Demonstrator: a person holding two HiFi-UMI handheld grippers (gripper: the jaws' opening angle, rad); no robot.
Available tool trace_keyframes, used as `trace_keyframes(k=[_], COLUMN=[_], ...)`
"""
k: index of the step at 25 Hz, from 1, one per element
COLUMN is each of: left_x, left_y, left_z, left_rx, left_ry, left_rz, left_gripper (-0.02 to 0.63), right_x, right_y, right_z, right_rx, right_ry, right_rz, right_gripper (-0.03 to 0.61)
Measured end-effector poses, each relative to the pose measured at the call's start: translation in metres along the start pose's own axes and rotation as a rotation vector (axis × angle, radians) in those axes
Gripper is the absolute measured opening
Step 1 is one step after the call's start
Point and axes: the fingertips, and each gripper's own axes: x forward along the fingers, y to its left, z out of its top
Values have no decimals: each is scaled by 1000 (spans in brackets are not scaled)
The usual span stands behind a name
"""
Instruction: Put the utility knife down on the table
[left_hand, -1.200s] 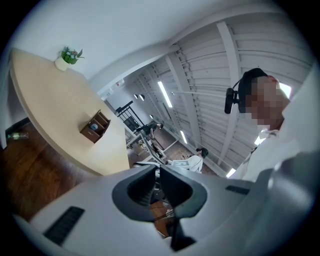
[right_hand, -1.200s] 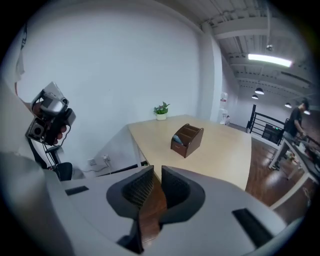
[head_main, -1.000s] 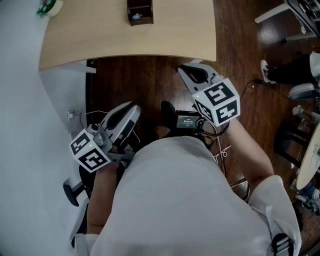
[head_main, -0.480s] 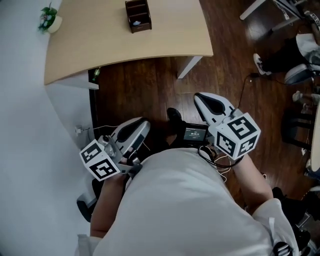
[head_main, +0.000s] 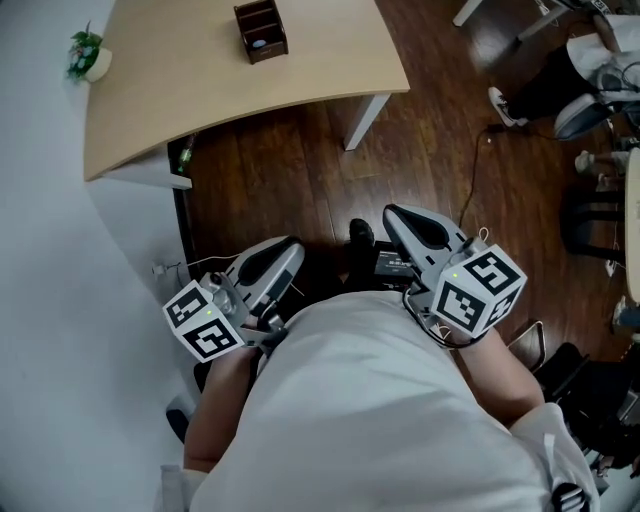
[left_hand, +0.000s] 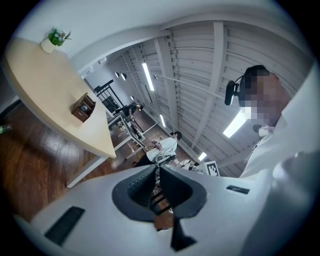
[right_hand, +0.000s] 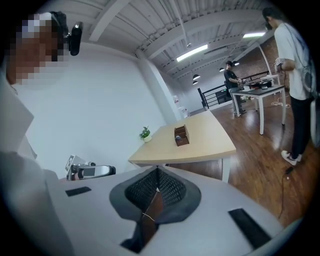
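Observation:
No utility knife shows in any view. A light wooden table (head_main: 200, 90) stands ahead, with a brown organiser box (head_main: 260, 30) and a small potted plant (head_main: 85, 55) on it. Both grippers hang close to the person's body over the dark floor, short of the table edge. The left gripper (head_main: 283, 252) has its jaws together with nothing between them, as its own view shows (left_hand: 154, 172). The right gripper (head_main: 397, 216) is likewise shut and empty (right_hand: 157, 172). From the right gripper view the table (right_hand: 200, 145), box (right_hand: 181, 135) and plant (right_hand: 145, 134) lie ahead.
A white wall runs along the left. One table leg (head_main: 360, 120) stands on the wood floor, and a cable (head_main: 470, 180) trails across it. At the right are a person's shoe (head_main: 500, 100) and more furniture. People stand at far desks (right_hand: 250, 85).
Both grippers have drawn back from the table edge towards the body. The right gripper has rolled, its marker cube turning. More of the table and floor shows.

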Motion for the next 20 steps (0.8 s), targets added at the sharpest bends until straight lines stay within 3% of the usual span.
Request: trace_keyframes(k=[8, 20], left_x=[4, 79], left_y=[-16, -48], left_z=[-19, -48], left_rx=[13, 36], left_ry=[-12, 86], left_rz=[4, -47], left_gripper=[5, 5], right_x=[-38, -87], right_y=[-12, -63], right_z=[12, 21], right_rx=[-32, -71], right_ry=[-66, -71], right_rz=[-15, -73], right_gripper=[0, 0])
